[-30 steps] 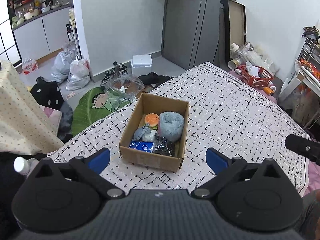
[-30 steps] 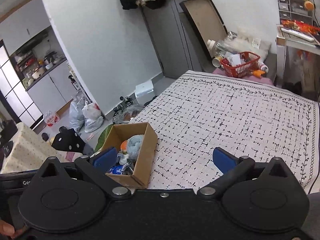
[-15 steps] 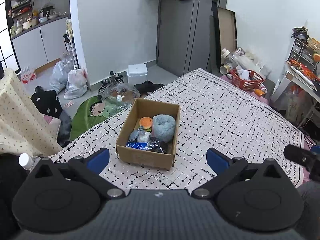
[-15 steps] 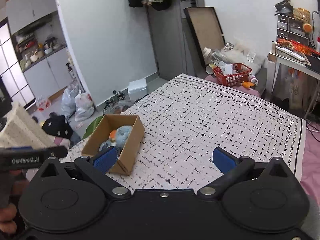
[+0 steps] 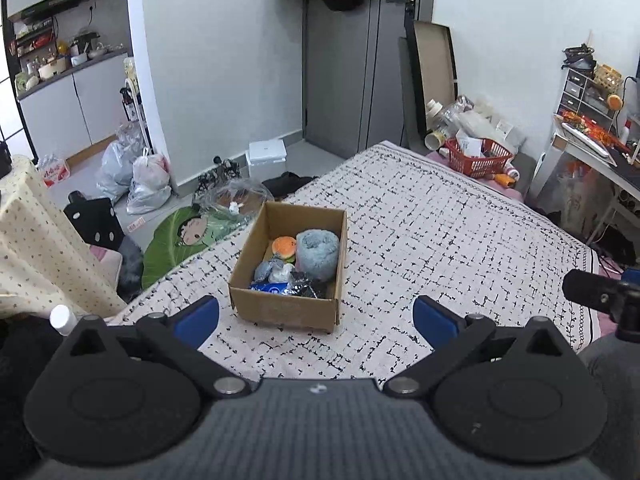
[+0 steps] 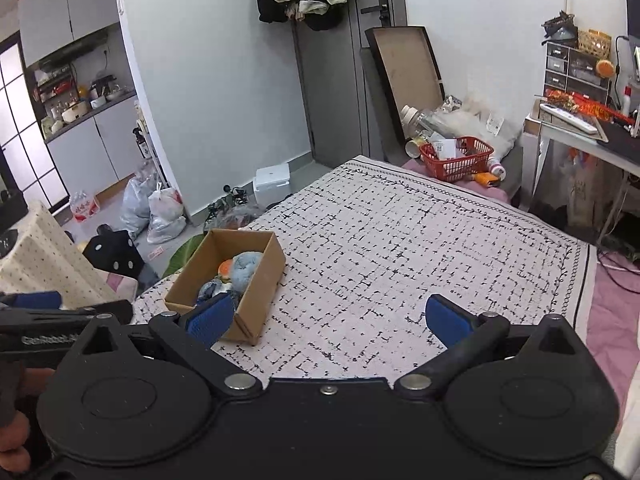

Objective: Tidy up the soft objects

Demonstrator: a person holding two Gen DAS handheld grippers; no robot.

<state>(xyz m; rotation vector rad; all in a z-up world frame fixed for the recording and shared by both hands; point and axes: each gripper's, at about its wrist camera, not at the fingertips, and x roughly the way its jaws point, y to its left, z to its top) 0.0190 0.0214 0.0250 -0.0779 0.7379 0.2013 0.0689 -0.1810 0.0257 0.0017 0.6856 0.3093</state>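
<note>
A patterned bed (image 5: 440, 232) carries an open cardboard box (image 5: 286, 308) near its left edge, holding a blue plush (image 5: 318, 254) and orange toy (image 5: 284, 247). Left gripper (image 5: 316, 318) and right gripper (image 6: 328, 318) hover spread, holding nothing.

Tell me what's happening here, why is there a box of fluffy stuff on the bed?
A person holds two sets of tongs, one in each hand, to tidy soft things. The left tongs and right tongs are both open and empty, held above the bed. The cardboard box sits on the bed with a blue fluffy toy, an orange squishy toy and other small things inside.
</note>
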